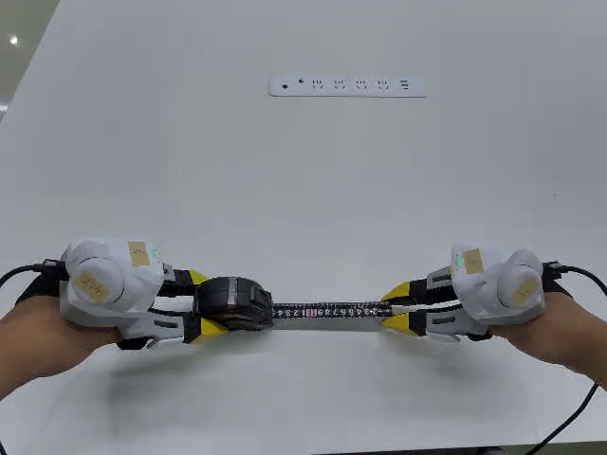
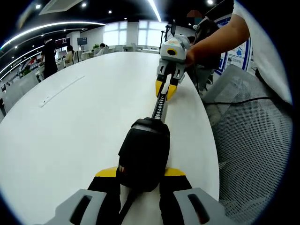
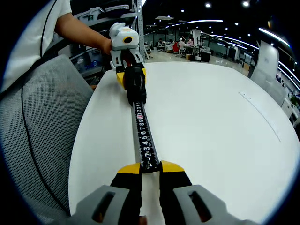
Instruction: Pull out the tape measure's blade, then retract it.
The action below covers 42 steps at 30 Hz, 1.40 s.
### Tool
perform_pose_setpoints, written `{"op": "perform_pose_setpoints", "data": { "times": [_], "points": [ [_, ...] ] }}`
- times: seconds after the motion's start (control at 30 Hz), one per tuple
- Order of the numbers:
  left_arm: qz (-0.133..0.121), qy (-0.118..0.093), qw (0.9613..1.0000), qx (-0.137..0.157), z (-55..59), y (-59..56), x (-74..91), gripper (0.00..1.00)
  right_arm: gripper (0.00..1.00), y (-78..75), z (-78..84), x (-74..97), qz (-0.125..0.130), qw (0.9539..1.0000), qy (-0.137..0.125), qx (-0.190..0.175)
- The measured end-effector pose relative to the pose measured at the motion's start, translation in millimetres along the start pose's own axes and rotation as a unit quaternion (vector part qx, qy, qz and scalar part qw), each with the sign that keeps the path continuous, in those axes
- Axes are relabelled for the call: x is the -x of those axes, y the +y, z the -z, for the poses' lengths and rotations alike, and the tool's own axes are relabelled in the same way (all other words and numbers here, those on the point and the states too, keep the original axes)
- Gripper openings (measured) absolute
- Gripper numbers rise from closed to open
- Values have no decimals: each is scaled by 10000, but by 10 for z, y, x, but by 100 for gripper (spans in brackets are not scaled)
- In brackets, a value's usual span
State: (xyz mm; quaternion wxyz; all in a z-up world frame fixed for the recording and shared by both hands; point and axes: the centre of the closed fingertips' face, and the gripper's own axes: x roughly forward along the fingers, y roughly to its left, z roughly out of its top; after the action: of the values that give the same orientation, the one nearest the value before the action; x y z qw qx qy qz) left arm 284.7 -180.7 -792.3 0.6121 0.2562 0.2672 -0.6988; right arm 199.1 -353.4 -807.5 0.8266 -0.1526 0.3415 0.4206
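A black tape measure [image 1: 233, 302] sits low over the white table near its front edge, and my left gripper [image 1: 203, 303] is shut on its case [image 2: 144, 153]. Its dark blade [image 1: 327, 311] with printed numbers runs out to the right. My right gripper [image 1: 393, 306] is shut on the blade's tip [image 3: 148, 165]. In the right gripper view the blade [image 3: 141, 131] stretches away to the case [image 3: 135, 84] held by the left gripper [image 3: 131, 77]. The left gripper view has the right gripper [image 2: 165, 90] at the blade's far end.
A white power strip [image 1: 346, 86] lies flat at the far middle of the white table [image 1: 303, 190]. A mesh office chair [image 2: 253, 140] stands beside the table's edge. People and desks fill the distant room.
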Motion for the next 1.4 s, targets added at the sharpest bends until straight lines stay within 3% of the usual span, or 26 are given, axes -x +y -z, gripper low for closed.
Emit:
{"op": "perform_pose_setpoints", "data": {
  "times": [0.53,1.4],
  "points": [
    [14,5,10000,-6,-3,7,-7,28,10,-86,267,284,146,9996,143,-204],
    [49,20,10000,-11,2,13,-13,28,10,-133,459,508,292,9983,257,-437]
  ]
}}
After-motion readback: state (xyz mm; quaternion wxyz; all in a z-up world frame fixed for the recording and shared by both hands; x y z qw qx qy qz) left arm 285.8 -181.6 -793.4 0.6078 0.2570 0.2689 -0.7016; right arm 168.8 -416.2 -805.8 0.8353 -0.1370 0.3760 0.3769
